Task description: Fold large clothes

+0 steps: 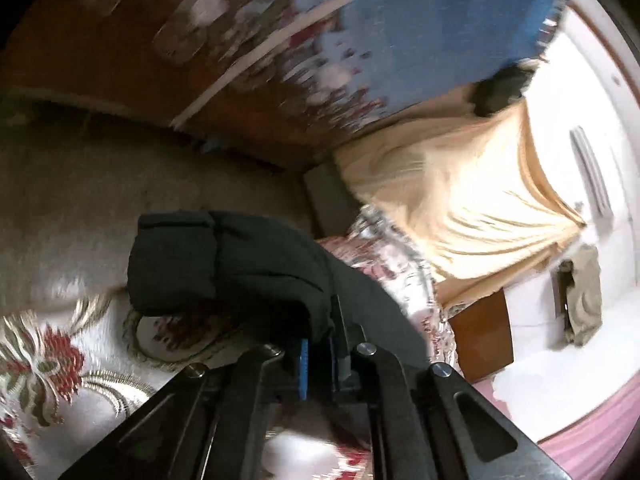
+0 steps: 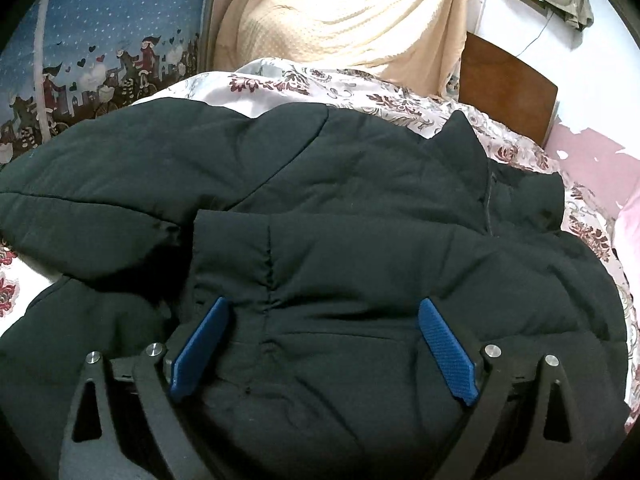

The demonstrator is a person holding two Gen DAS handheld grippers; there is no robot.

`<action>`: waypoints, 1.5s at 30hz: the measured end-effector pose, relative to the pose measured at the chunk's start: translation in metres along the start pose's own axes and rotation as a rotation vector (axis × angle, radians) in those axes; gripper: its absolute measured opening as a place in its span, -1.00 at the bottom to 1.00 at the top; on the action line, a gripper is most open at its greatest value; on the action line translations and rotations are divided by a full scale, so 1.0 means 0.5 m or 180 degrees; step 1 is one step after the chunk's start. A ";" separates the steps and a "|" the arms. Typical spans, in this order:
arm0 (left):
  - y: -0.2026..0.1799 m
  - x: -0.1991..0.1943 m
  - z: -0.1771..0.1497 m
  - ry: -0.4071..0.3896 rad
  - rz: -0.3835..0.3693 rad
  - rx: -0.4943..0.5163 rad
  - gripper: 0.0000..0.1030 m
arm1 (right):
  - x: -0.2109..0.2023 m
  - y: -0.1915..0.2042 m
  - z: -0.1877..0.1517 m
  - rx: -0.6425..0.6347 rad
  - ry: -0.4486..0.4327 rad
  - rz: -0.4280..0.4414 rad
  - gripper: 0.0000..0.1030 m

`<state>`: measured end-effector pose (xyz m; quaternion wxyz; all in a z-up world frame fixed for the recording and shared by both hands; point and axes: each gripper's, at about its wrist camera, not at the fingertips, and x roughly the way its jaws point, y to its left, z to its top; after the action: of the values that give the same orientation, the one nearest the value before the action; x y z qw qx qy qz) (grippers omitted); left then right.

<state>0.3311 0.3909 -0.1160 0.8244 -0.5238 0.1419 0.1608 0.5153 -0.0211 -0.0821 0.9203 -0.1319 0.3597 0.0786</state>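
- Left tongs [image 1: 316, 354] were clamped on a jacket [image 2: 320, 216] sleeve [image 1: 224, 264], lifted ahead of them.
- Right tongs [image 2: 322, 350] stood apart, with the jacket body under and between them on the bed [image 2: 360, 80].
- Step looked like the sleeve fold; next, likely carry the sleeve across the body.

A floral bedspread [image 2: 304, 80] covers the bed. Behind it hangs a cream curtain [image 2: 340, 12], beside a blue cartoon-print cloth [image 2: 112, 24]. A brown wooden board [image 2: 508, 84] stands against the white wall [image 2: 624, 60].
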 end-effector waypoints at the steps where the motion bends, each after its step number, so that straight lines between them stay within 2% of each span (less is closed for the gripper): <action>1: -0.021 -0.010 0.004 -0.0065 -0.0024 0.0130 -0.87 | -0.001 0.000 -0.001 0.0003 -0.0008 -0.0001 0.82; 5: -0.134 -0.053 -0.002 -0.0280 -0.0067 0.0795 -0.87 | -0.016 -0.009 -0.002 0.0082 -0.0135 0.0062 0.82; 9: -0.270 -0.086 -0.012 -0.0325 -0.0237 0.1322 -0.88 | -0.081 -0.072 0.006 0.0472 -0.0363 0.0204 0.82; 13: -0.396 -0.108 -0.038 -0.0304 -0.0460 0.1604 -0.88 | -0.118 -0.145 0.012 0.0573 -0.0201 0.0399 0.82; 16: -0.497 -0.132 -0.090 -0.0284 -0.0700 0.1921 -0.88 | -0.153 -0.218 -0.011 0.0559 -0.0107 0.0422 0.82; 21: -0.620 -0.158 -0.228 -0.0229 -0.0980 0.2525 -0.88 | -0.216 -0.365 -0.101 0.0619 -0.0014 0.0193 0.82; 25: -0.672 -0.140 -0.354 0.0026 -0.1129 0.2807 -0.88 | -0.260 -0.483 -0.174 0.0939 -0.0084 0.0011 0.82; 30: -0.725 -0.111 -0.523 0.0427 -0.1219 0.3293 -0.88 | -0.273 -0.586 -0.219 0.1470 -0.0266 0.0094 0.82; 36: -0.734 -0.062 -0.721 0.1062 -0.1103 0.3786 -0.88 | -0.279 -0.693 -0.251 0.2246 -0.0733 0.0692 0.82; 40: -0.707 -0.014 -0.796 0.1414 -0.0817 0.3851 -0.86 | -0.260 -0.747 -0.289 0.2715 -0.0861 0.0951 0.83; 45: -0.692 0.017 -0.858 0.1669 -0.0739 0.3928 -0.84 | -0.222 -0.804 -0.339 0.3090 -0.0847 0.1156 0.83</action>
<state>0.4541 -0.1365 -0.0125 0.9226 0.0090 0.3456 -0.1714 0.4221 -0.4604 -0.0514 0.8847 0.3845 0.2519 0.0773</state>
